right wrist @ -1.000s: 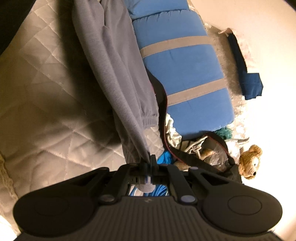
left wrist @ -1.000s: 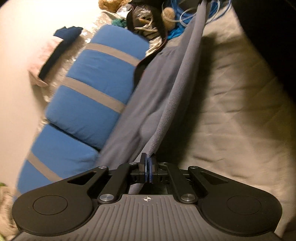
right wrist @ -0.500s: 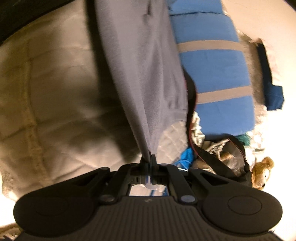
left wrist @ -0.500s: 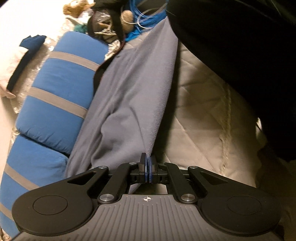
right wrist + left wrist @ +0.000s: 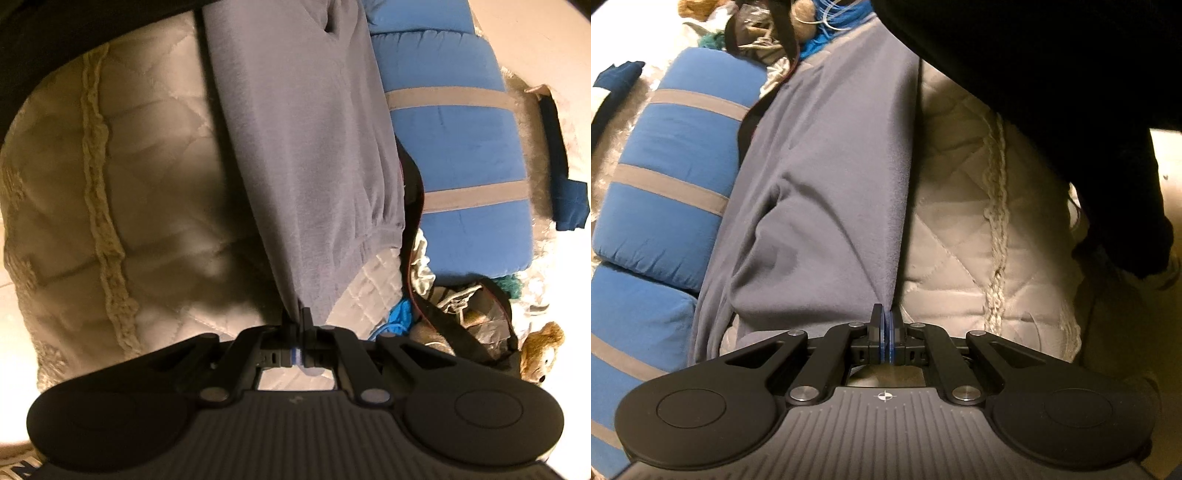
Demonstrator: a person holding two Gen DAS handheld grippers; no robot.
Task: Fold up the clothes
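Observation:
Grey sweatpants (image 5: 827, 192) hang stretched between both grippers above a quilted beige bedspread (image 5: 960, 236). My left gripper (image 5: 886, 319) is shut on one edge of the fabric, which runs away from it toward the top of the left wrist view. In the right wrist view the sweatpants (image 5: 306, 147) show a gathered elastic cuff (image 5: 376, 225), and my right gripper (image 5: 296, 315) is shut on the fabric just below that cuff. The bedspread (image 5: 147, 192) lies beneath.
A blue rolled bedding with grey stripes (image 5: 672, 177) (image 5: 458, 147) lies along the far side of the bed. Beyond it sit a clutter of bags, blue cord and a teddy bear (image 5: 541, 350). A person's dark clothing (image 5: 1052, 74) fills the upper right of the left wrist view.
Both grippers have drawn the sweatpants back toward the bed's near edge; the bedspread's braided trim and the person's dark clothing have come into view. Both stay shut on the fabric.

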